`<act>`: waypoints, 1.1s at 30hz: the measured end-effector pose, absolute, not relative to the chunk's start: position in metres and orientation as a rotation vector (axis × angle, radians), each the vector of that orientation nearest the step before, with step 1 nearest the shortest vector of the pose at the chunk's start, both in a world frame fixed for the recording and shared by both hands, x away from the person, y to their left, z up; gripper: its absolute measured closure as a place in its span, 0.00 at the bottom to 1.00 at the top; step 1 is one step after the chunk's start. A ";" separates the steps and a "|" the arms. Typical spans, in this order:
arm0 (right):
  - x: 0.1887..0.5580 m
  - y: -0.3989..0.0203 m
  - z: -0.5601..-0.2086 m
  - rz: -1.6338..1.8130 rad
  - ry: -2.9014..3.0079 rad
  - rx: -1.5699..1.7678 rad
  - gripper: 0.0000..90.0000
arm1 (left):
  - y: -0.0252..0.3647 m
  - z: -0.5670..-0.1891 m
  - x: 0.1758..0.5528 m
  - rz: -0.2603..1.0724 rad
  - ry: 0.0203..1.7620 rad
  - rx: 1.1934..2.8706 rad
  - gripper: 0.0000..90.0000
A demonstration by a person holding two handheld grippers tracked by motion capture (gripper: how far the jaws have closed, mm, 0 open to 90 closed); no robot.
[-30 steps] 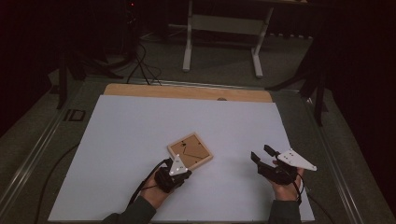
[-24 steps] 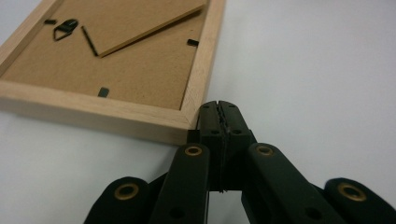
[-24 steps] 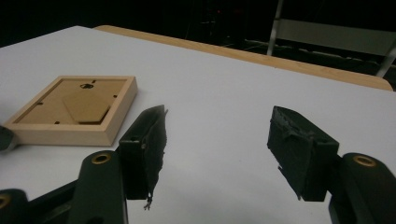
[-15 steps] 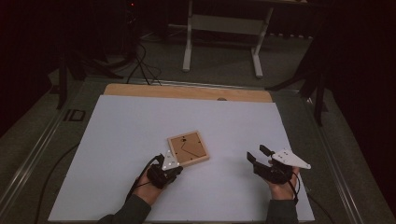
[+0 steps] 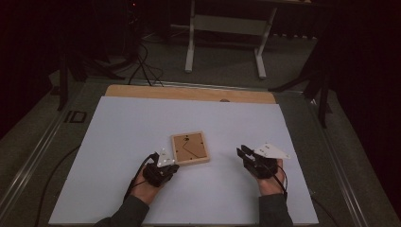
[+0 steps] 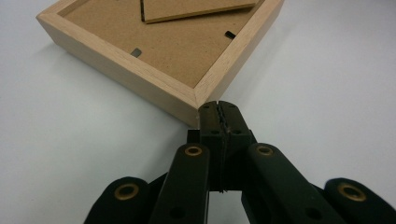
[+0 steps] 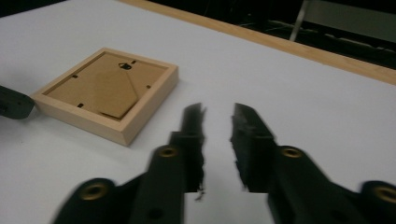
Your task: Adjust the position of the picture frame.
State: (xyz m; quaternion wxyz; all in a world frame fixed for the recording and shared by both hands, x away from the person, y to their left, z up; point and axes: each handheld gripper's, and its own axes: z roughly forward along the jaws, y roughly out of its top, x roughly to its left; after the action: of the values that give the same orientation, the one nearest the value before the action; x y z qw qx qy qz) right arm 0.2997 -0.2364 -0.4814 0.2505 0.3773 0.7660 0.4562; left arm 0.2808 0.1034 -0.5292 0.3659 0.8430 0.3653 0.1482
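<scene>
A small wooden picture frame (image 5: pixel 190 148) lies back-side up on the white board (image 5: pixel 142 123), its cardboard stand flat against the backing. My left gripper (image 5: pixel 171 166) is shut and holds nothing. In the left gripper view its tip (image 6: pixel 219 109) sits right at the frame's (image 6: pixel 187 51) near corner, touching or nearly so. My right gripper (image 5: pixel 243 152) hovers to the right of the frame, apart from it. Its jaws have just been closing; in the right gripper view a narrow gap (image 7: pixel 218 114) remains with nothing in it. The frame (image 7: pixel 107 91) lies to their left.
A wooden strip (image 5: pixel 189 93) runs along the board's far edge. Beyond the table stand a white metal stand (image 5: pixel 227 42) and dark cables (image 5: pixel 142 61) on the floor. The left gripper's tip (image 7: pixel 14 105) shows at the left edge of the right gripper view.
The frame has turned slightly, now squarer to the table. The right gripper has moved left toward the frame and its jaws have narrowed. The left gripper stays shut at the frame's corner.
</scene>
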 end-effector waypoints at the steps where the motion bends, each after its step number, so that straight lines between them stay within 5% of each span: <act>1: 0.302 -0.232 -0.482 1.241 2.096 1.020 0.90 | 0.104 -0.529 0.281 0.382 0.940 2.167 1.00; 6: 0.315 -0.211 -0.490 1.223 2.162 1.003 0.99 | 0.105 -0.529 0.282 0.383 0.946 2.165 1.00; 33: 0.361 -0.132 -0.514 1.145 2.348 0.930 1.00 | 0.110 -0.534 0.292 0.384 0.992 2.141 1.00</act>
State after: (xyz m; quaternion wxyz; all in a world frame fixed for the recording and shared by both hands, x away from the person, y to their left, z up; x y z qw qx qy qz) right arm 0.3608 -0.1318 -0.5137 0.1832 0.3298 0.8325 0.4057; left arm 0.2915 0.1099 -0.5339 0.3668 0.8331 0.3861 0.1495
